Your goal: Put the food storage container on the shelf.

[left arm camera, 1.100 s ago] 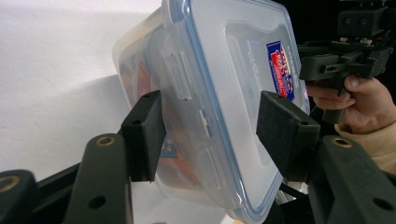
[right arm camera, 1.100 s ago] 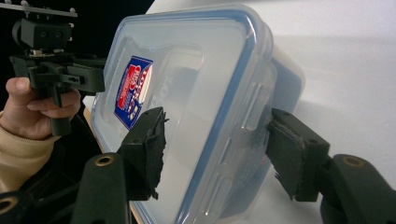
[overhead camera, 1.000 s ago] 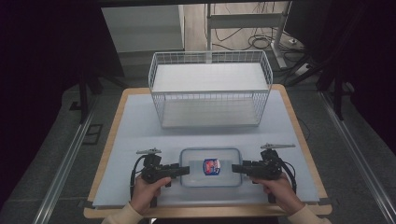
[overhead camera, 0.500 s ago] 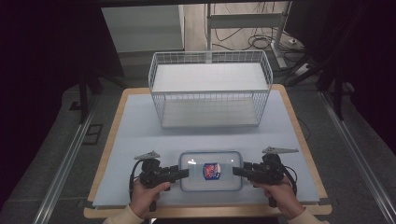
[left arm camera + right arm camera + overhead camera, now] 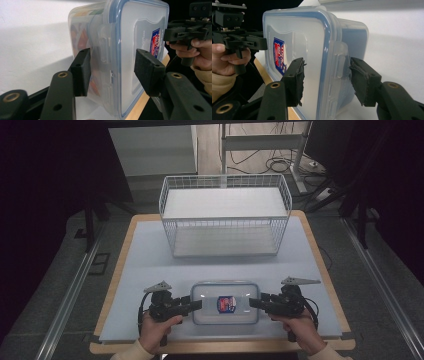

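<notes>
The clear, blue-rimmed container is set near the desk's front edge, bracketed at its ends by the left hand-held gripper and right hand-held gripper, jaws apart; open desk is left behind it.

Both hands low at the near edge, left gripper and right gripper pointing inward, jaws spread apart.

Open fingers astride container latch

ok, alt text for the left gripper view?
The left hand-held gripper straddles the side latch of a clear plastic container with a blue-rimmed lid, jaws open and apart from it. Opposite, the right hand-held gripper faces the container's far end.
</notes>
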`<state>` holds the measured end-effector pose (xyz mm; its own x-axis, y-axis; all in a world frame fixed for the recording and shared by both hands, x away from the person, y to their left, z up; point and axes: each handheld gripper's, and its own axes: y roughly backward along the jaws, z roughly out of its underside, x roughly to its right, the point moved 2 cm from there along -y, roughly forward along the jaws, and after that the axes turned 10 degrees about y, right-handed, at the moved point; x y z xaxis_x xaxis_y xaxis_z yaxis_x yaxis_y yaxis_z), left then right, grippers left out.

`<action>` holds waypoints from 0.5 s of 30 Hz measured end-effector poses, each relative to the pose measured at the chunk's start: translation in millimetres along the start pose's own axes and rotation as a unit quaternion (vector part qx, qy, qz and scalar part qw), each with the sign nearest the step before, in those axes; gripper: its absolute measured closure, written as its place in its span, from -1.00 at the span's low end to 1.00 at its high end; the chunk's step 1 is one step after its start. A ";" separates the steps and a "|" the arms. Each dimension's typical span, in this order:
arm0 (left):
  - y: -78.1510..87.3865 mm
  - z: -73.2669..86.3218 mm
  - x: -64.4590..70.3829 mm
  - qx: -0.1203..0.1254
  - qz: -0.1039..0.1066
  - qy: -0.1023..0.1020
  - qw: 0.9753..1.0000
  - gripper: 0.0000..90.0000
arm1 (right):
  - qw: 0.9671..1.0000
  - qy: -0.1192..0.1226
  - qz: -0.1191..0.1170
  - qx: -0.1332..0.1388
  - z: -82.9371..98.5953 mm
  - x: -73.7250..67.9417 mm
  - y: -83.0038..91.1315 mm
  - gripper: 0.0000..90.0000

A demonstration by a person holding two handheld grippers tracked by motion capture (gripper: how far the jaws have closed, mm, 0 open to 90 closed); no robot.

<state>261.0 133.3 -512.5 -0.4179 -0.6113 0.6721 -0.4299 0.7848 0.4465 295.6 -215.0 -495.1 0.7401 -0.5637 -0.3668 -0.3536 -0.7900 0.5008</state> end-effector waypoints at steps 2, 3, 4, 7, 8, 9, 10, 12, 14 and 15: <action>0.5 -0.7 0.9 0.000 -0.003 -0.004 1.000 0.07 | 1.000 0.001 0.001 0.002 -0.4 -0.6 -0.1 0.04; 0.9 -1.3 1.2 0.000 -0.003 -0.003 1.000 0.07 | 1.000 0.003 0.001 0.002 -0.6 -0.9 -0.2 0.04; 1.4 -2.0 1.2 0.000 -0.004 -0.005 1.000 0.07 | 1.000 0.003 0.001 0.002 -0.7 -0.9 -0.4 0.04; 2.7 -4.6 1.6 0.004 -0.003 -0.006 1.000 0.08 | 1.000 0.001 0.001 0.006 -1.4 -0.9 -0.8 0.04; 2.8 -4.9 2.0 0.004 -0.003 -0.005 1.000 0.08 | 1.000 0.003 0.000 0.006 -2.4 -0.6 -0.7 0.04; 2.7 -5.6 2.3 0.006 -0.003 -0.006 1.000 0.08 | 1.000 0.003 0.000 0.006 -3.0 -0.4 -0.6 0.04; 2.9 -6.3 2.4 0.006 -0.003 -0.008 1.000 0.08 | 1.000 0.003 0.000 0.008 -3.7 -0.2 -0.6 0.04; 3.5 -8.2 3.6 0.009 -0.002 -0.007 1.000 0.08 | 1.000 0.006 0.000 0.010 -5.3 -0.1 0.0 0.04; 4.2 -10.7 4.7 0.012 -0.001 -0.011 1.000 0.08 | 1.000 0.008 0.000 0.014 -7.5 0.2 1.1 0.04; 4.3 -12.1 5.6 0.013 -0.001 -0.012 1.000 0.08 | 1.000 0.008 0.000 0.014 -8.2 0.1 1.6 0.04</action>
<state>266.5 134.5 -499.7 -0.4366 -0.6152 0.6564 -0.4518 0.7809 0.4313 299.8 -214.3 -487.9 0.7491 -0.5599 -0.3541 -0.3697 -0.7969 0.4778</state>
